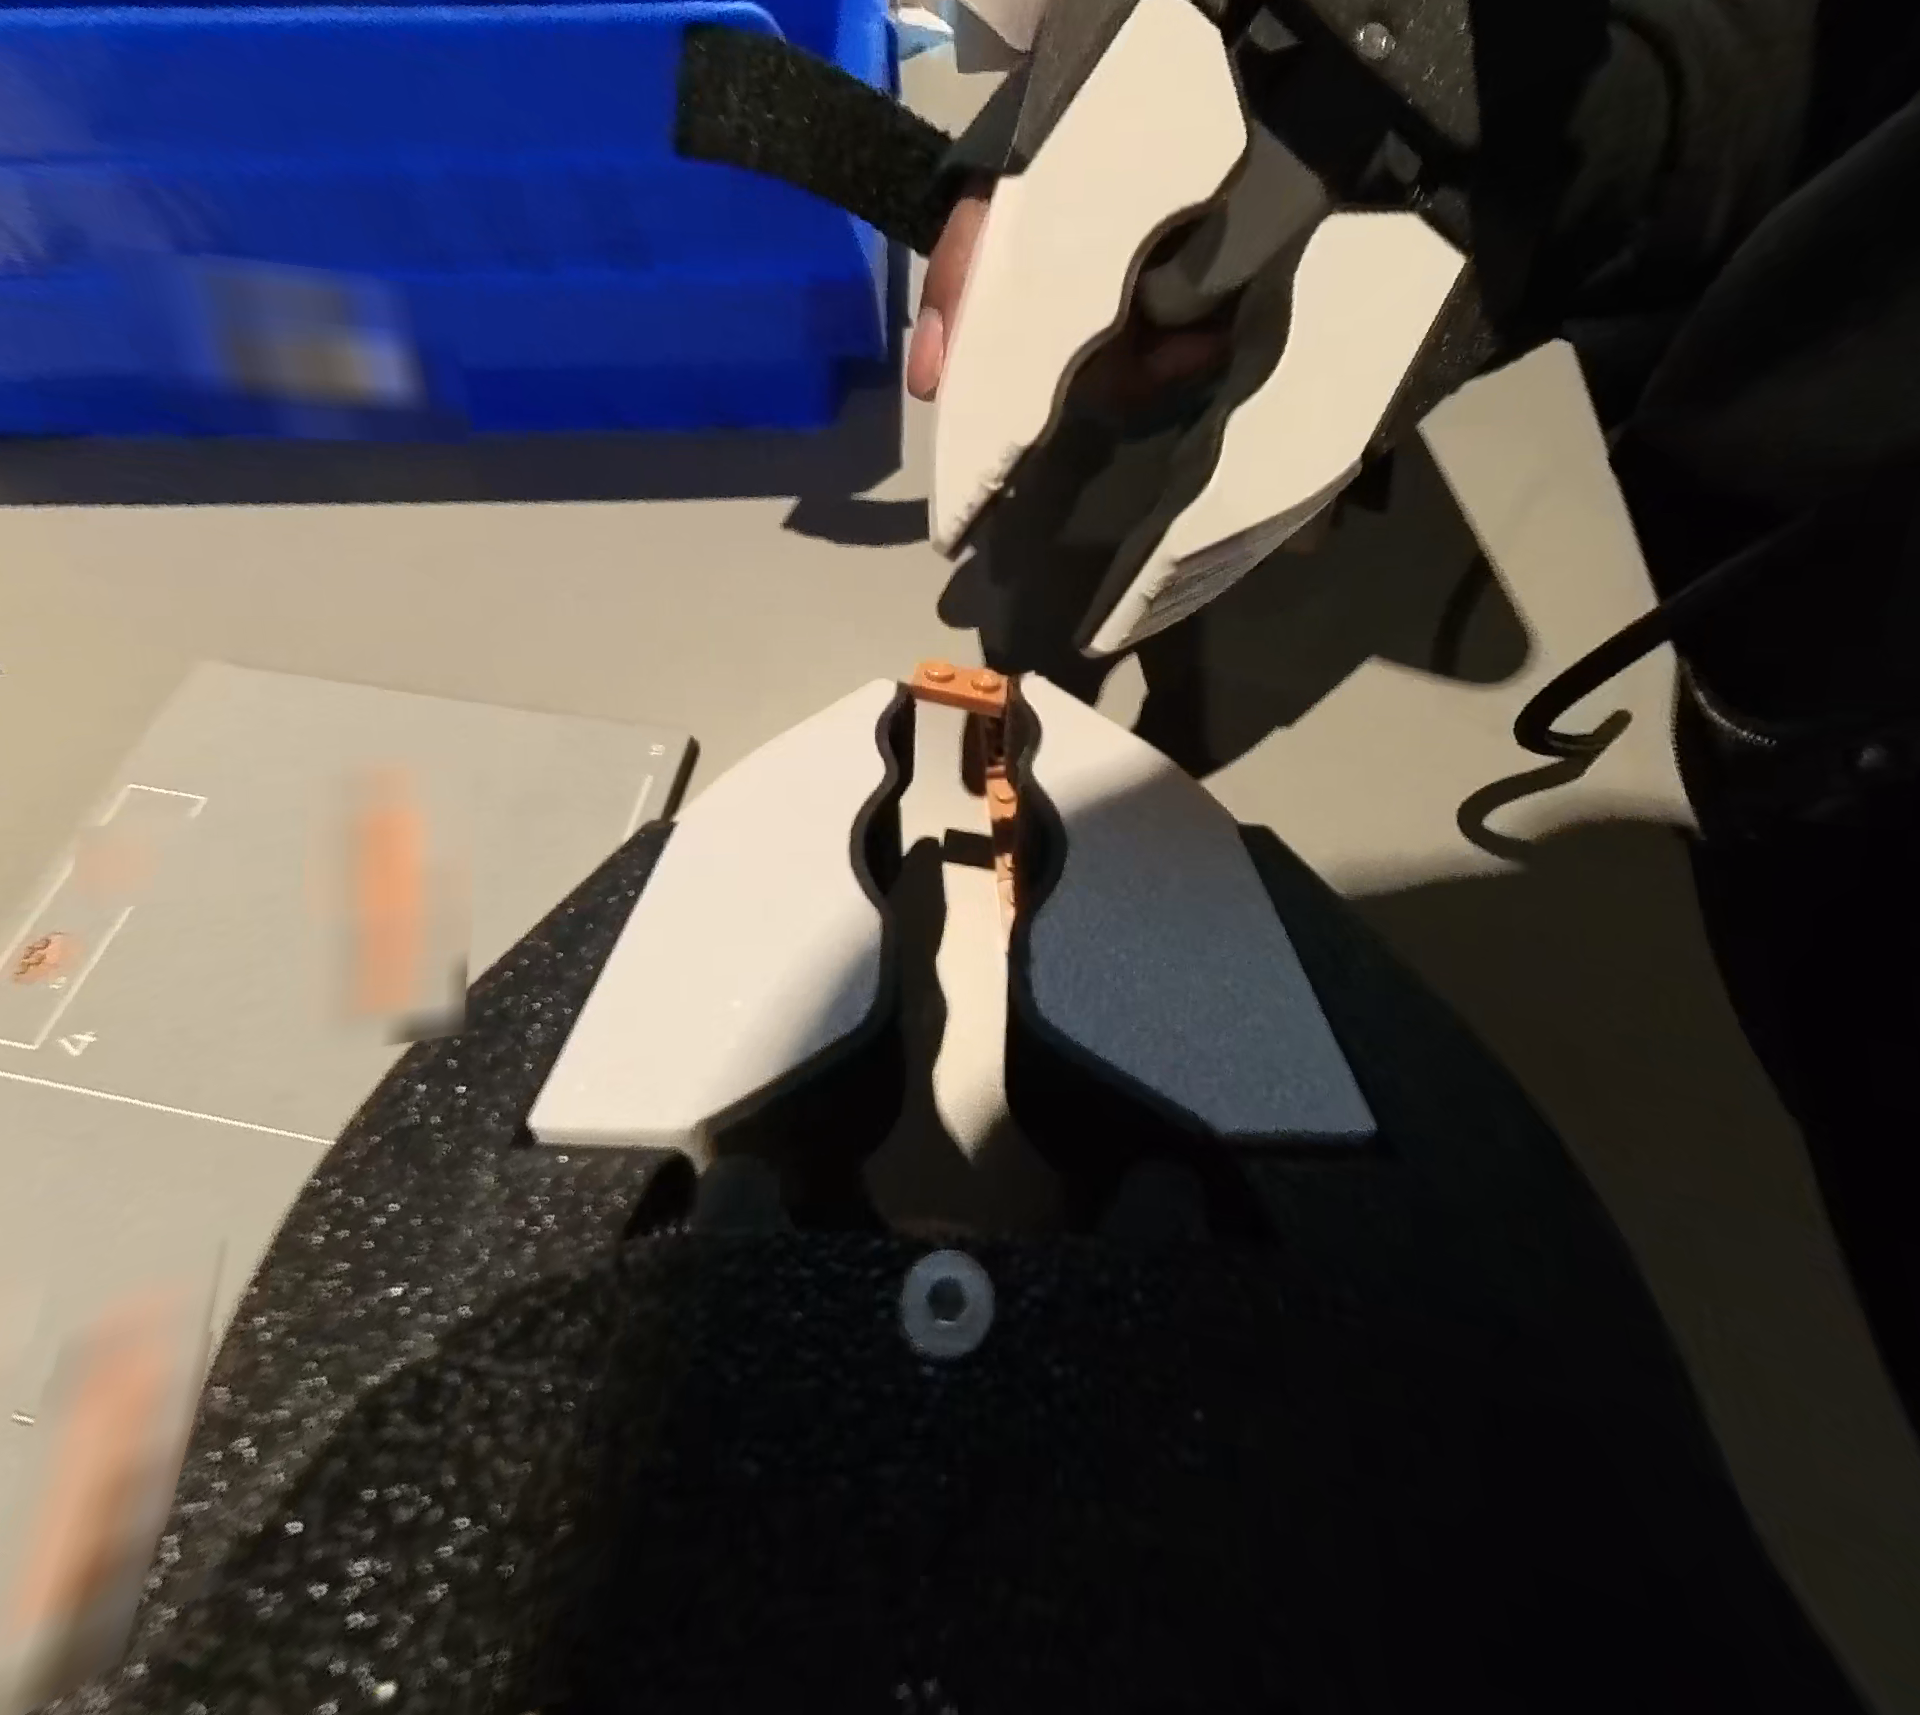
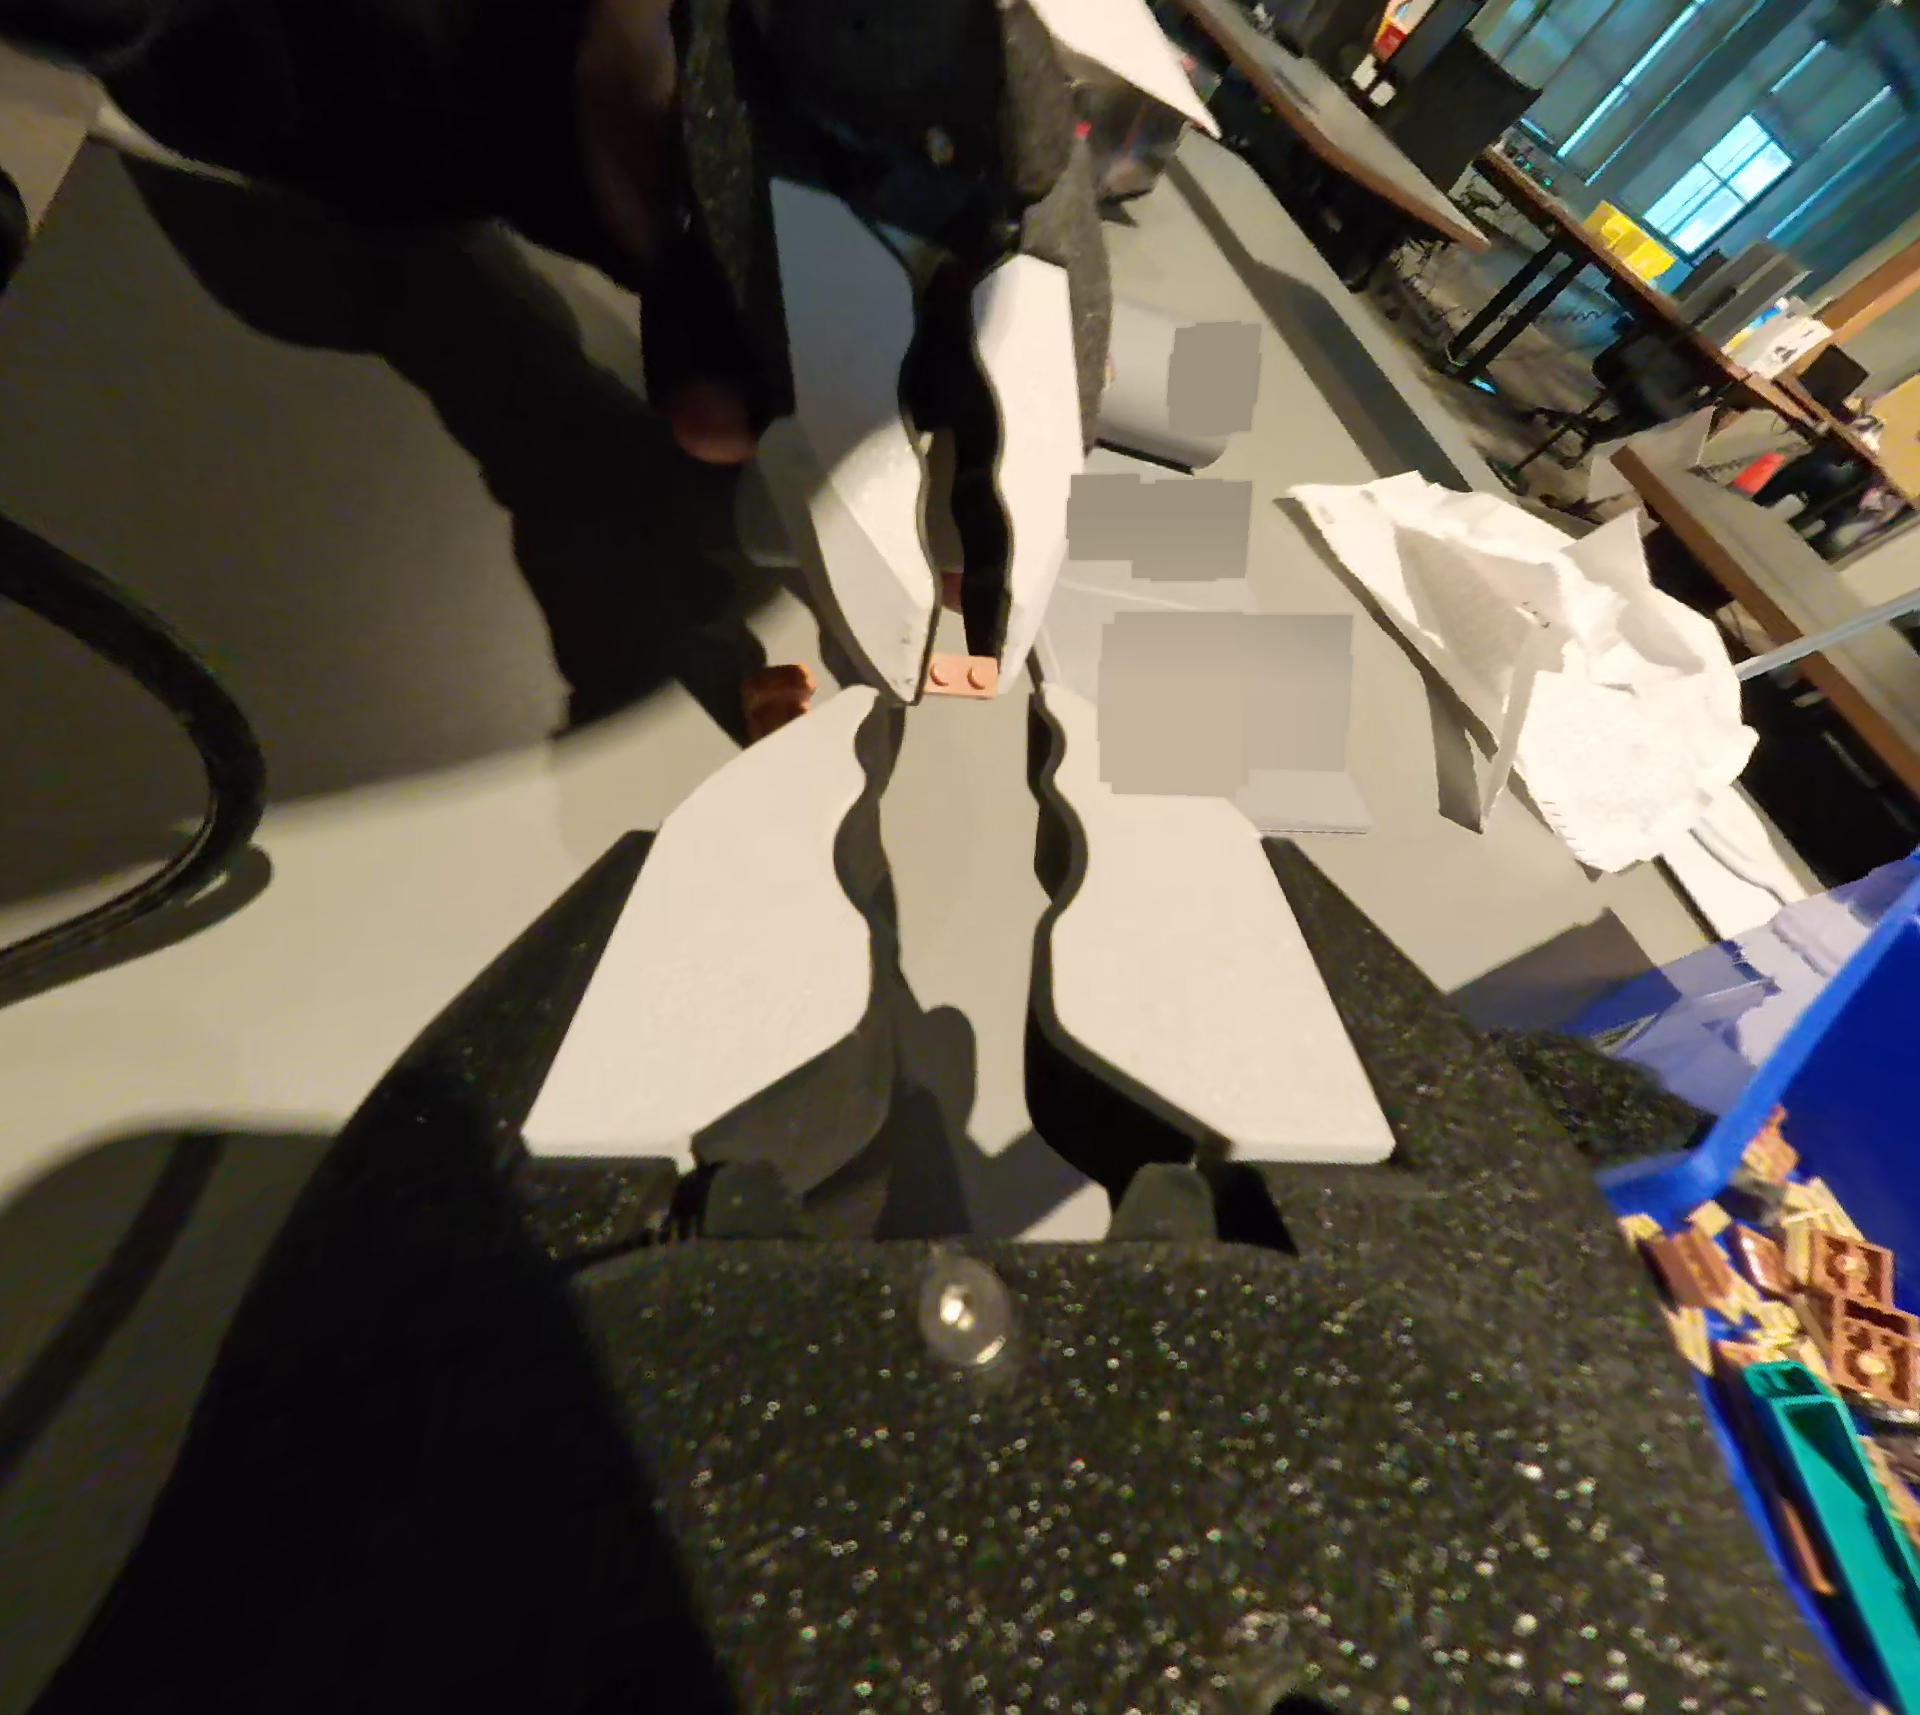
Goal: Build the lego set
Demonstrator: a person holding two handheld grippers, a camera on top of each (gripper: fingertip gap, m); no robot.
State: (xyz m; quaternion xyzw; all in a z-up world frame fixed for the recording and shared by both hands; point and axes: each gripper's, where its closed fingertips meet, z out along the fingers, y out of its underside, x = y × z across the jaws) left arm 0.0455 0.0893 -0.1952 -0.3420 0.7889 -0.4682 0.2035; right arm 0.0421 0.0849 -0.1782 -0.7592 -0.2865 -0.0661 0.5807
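Observation:
My left gripper (image 1: pixel 958 701) is shut on a small orange-brown lego assembly (image 1: pixel 961 686). A two-stud plate shows at the fingertips and more of the assembly runs back between the pads. My right gripper (image 1: pixel 1029 595) comes down from the upper right, open and empty, its tips just above and right of the assembly. In the right wrist view my right gripper (image 2: pixel 951 709) is open, and the left gripper (image 2: pixel 961 652) hangs in front of it holding the orange plate (image 2: pixel 961 676) just beyond my tips. A small brown piece (image 2: pixel 774 694) lies on the grey table.
Stacked blue bins (image 1: pixel 416 159) stand at the back left, and an instruction booklet (image 1: pixel 312 834) lies on the table at left. A blue bin (image 2: pixel 1849 1094) with several lego pieces is at the right. A crumpled white bag (image 2: pixel 1558 678) and a black cable (image 2: pixel 208 782) lie nearby. The tips of both grippers are at nearly the same place.

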